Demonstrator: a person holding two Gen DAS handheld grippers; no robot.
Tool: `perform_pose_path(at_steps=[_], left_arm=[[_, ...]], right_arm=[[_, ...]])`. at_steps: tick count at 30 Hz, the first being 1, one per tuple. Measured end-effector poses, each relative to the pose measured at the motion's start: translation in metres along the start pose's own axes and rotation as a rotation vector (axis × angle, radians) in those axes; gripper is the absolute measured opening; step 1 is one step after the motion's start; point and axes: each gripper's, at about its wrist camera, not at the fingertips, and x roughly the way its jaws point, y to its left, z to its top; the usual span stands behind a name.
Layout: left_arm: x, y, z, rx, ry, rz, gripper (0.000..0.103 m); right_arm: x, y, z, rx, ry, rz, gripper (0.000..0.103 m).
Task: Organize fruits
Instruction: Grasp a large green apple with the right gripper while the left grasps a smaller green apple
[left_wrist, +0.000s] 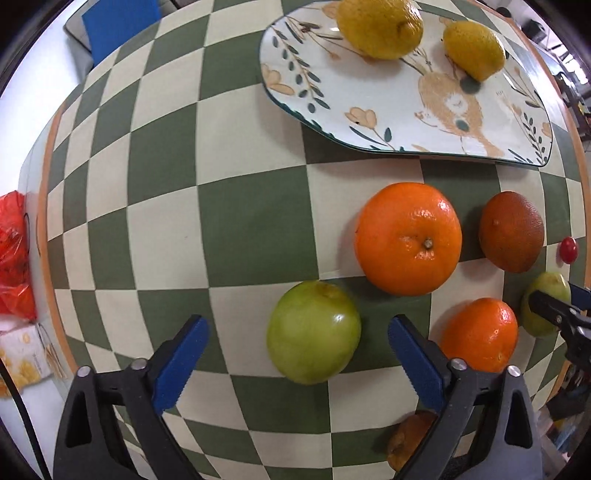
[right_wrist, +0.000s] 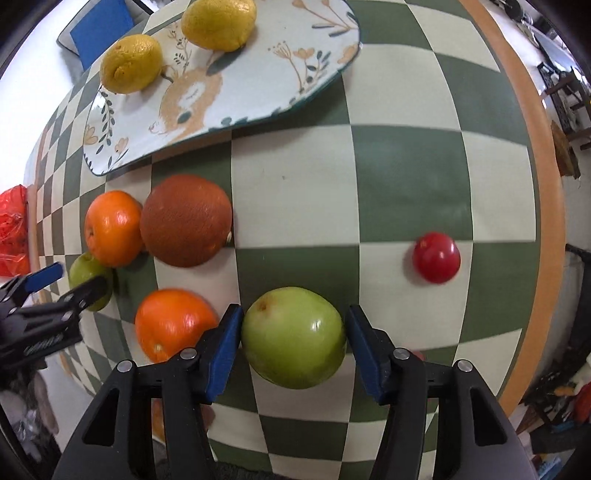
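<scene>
Right wrist view: right gripper (right_wrist: 293, 341) wide, fingers flanking green apple (right_wrist: 293, 338), contact unclear; left gripper (left_wrist: 297, 354) wide, second apple (left_wrist: 314, 332) just ahead; two lemons (right_wrist: 131, 62) on plate (right_wrist: 258, 92)

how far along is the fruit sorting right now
Early. Done: two lemons sit on the plate. In hand: the right tool brackets a green apple; the left tool is open before another green apple. Left on the tablecloth: three oranges, the apples, a red fruit.
</scene>
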Motion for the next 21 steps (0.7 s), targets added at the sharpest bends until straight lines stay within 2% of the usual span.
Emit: perform_pose_path(at_steps=[1, 2, 4, 6, 10, 13, 19, 21], left_arm=[[0.004, -0.001, -0.001, 0.004, 0.008, -0.005, 0.08], [0.007, -0.002, -0.002, 0.006, 0.017, -0.006, 0.062], [0.013, -0.004, -0.005, 0.002, 0.04, -0.02, 0.052], [0.012, -0.005, -0.011, -0.014, 0.03, -0.017, 0.052], [0.014, 0.001, -0.029, -0.094, 0.053, -0.076, 0.052], [0.016, 0.005, -0.043, -0.149, 0.042, -0.104, 0.052], [0.017, 0.01, -0.048, -0.186, 0.033, -0.116, 0.051], [0.014, 0.011, -0.05, -0.188, 0.042, -0.113, 0.051]], right_arm=[[0.001, -0.001, -0.002, 0.004, -0.002, 0.006, 0.06], [0.001, -0.002, -0.003, 0.007, -0.005, 0.01, 0.06], [0.001, -0.004, -0.003, 0.016, -0.009, 0.018, 0.06], [0.002, -0.006, -0.003, 0.032, -0.005, 0.03, 0.06], [0.004, -0.009, -0.006, 0.03, 0.0, 0.039, 0.061], [0.008, -0.007, -0.008, 0.023, 0.012, 0.039, 0.062], [0.006, 0.001, -0.009, -0.026, -0.006, -0.002, 0.062], [0.005, -0.001, 0.006, -0.039, 0.003, -0.007, 0.062]])
